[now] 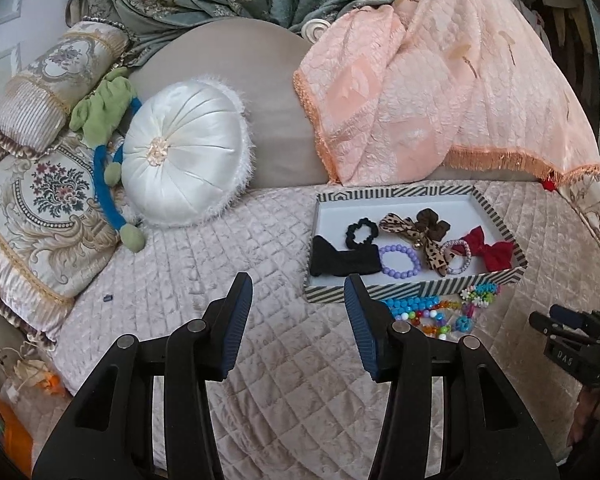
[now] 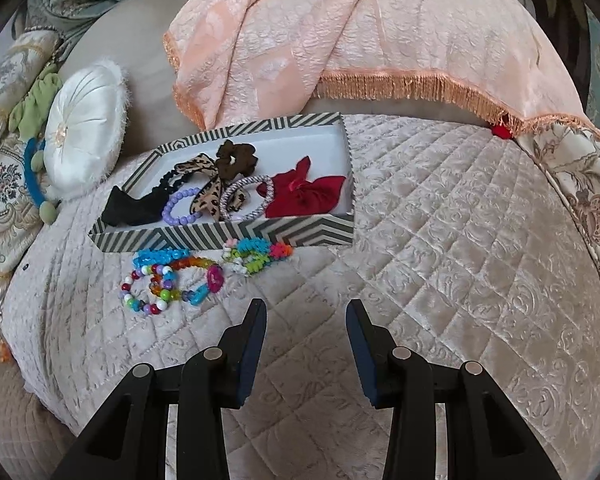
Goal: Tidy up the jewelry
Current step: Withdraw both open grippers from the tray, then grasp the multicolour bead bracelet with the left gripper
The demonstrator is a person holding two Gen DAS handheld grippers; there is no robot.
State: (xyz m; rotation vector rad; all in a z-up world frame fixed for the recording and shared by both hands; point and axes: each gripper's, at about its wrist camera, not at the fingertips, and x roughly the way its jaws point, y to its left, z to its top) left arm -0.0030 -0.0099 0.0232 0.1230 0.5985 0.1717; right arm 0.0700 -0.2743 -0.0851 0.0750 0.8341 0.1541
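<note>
A striped box tray (image 1: pixel 496 210) (image 2: pixel 228 236) sits on the quilted bed. It holds a black bow (image 1: pixel 342 260), a black scrunchie (image 1: pixel 362 232), a purple bead bracelet (image 1: pixel 400 260) (image 2: pixel 180 208), a leopard bow (image 2: pixel 208 188), a brown scrunchie (image 2: pixel 236 160), a sparkly hair tie (image 2: pixel 246 196) and a red bow (image 1: pixel 488 250) (image 2: pixel 304 196). Colourful bead bracelets (image 2: pixel 168 280) (image 1: pixel 432 316) and flower hair ties (image 2: pixel 256 256) lie on the quilt in front of the tray. My left gripper (image 1: pixel 298 292) is open and empty, left of the tray. My right gripper (image 2: pixel 306 312) is open and empty, in front of the jewelry.
A white round cushion (image 1: pixel 184 156), patterned pillows (image 1: pixel 40 208) and a green and blue soft toy (image 1: pixel 108 120) lie at the left. A peach fringed blanket (image 1: pixel 440 92) drapes over the headboard behind the tray. The right gripper's body (image 1: pixel 580 340) shows at the left view's right edge.
</note>
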